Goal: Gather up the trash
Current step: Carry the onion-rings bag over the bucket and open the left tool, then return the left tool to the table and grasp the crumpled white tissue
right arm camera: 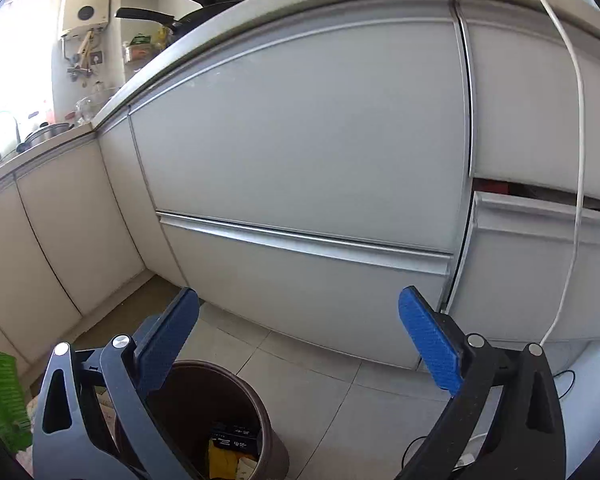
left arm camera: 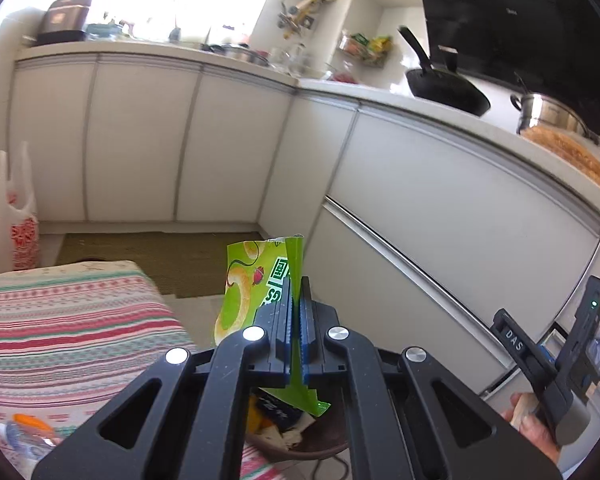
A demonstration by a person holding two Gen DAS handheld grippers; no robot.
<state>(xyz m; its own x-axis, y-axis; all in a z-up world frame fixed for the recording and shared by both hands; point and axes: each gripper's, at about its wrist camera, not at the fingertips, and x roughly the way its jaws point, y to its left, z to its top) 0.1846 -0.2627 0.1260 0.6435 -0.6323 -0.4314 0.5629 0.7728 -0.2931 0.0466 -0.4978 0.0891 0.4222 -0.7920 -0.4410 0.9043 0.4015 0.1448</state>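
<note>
My left gripper [left arm camera: 298, 286] is shut on a green snack wrapper [left arm camera: 248, 280], which stands up between the blue pads and hangs out below them. Under it sits a brown trash bin [left arm camera: 320, 436] holding yellow, black and white scraps. In the right wrist view the same bin [right arm camera: 256, 400] stands on the tiled floor below my right gripper [right arm camera: 300, 312]. Its blue fingers [right arm camera: 428, 340] are spread wide with nothing between them. The green wrapper [right arm camera: 0, 392] shows at that view's left edge. The right gripper's body and the hand holding it [left arm camera: 540, 432] appear at the lower right of the left wrist view.
White kitchen cabinets [right arm camera: 300, 140] run close ahead and to the left. A striped cloth covers a table [left arm camera: 60, 320] at left with a plastic bottle [left arm camera: 24, 436] on it. A white plastic bag [left arm camera: 14, 216] hangs by the wall. A white cable [right arm camera: 580, 160] drops down the cabinet front.
</note>
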